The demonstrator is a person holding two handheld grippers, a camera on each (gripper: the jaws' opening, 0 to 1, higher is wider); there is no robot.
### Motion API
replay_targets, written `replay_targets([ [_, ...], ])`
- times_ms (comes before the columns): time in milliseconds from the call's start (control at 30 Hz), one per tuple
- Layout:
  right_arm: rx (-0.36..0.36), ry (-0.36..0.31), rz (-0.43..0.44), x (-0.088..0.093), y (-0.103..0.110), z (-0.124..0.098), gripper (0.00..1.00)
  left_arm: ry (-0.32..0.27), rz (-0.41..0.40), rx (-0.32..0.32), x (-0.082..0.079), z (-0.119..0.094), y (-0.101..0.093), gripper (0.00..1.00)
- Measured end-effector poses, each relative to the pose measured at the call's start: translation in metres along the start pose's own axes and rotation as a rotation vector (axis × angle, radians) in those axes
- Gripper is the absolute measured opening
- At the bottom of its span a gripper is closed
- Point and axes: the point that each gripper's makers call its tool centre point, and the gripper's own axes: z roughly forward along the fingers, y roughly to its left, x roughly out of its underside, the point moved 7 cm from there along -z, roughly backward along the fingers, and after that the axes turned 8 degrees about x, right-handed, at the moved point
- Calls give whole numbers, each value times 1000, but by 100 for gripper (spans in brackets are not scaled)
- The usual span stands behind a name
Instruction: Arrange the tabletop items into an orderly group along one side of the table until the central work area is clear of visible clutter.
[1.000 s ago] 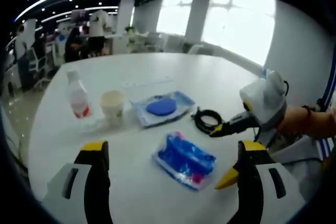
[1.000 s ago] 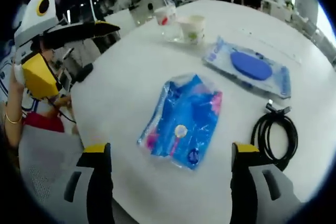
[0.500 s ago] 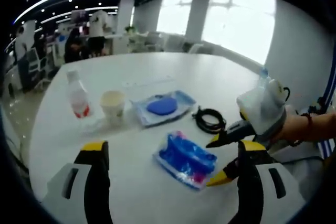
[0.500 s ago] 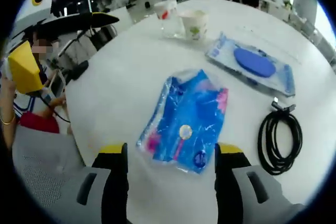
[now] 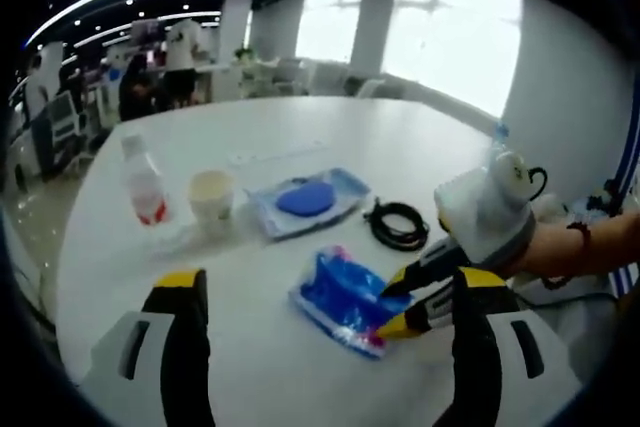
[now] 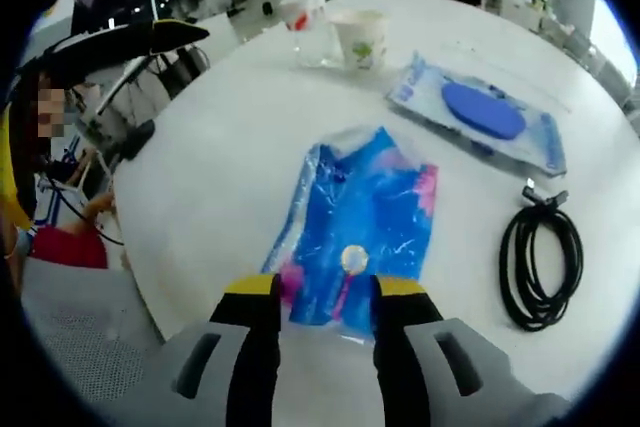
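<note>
My right gripper (image 6: 325,297) pinches the near edge of the blue packet (image 6: 360,222); my left gripper (image 5: 325,297) waits wide. Next, I judge, comes carrying it beside the cup (image 6: 360,37) at the bench (image 6: 220,147) side.

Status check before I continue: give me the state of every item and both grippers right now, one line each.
Blue plastic packet: flat on table, near edge between the right gripper's jaws.
Right gripper: nearly shut on that edge; firm grip unclear.
Left gripper: open, holding nothing.
Paper cup: upright.
Bottle: upright, capped.
Blue pad pouch: flat, untouched.
Black cable: coiled.
</note>
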Motion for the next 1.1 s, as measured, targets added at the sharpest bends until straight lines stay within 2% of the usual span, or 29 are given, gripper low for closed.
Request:
replay_targets([
  [267,-3,-2,21,-2,-1,2,26,-1,9,-22,-1,-2,4,96],
  [367,4,-14,-1,-2,-1,2,22,2,9,-25,0,-2,4,96],
  [567,6,-29,-28,-3,-1,1,7,17,7,-25,2,-1,5,95],
  [633,10,-33,-33,-3,-2,0,5,19,6,-27,3,-1,5,95],
  [900,19,-81,-165,-7,-4,-13,1,26,10,-31,4,-1,6,94],
  [1000,13,-92,-174,-9,-4,-18,1,32,6,-32,5,-2,6,93],
  [1100,42,-99,-230,-11,-6,-25,1,36,1,-36,6,-2,8,93],
])
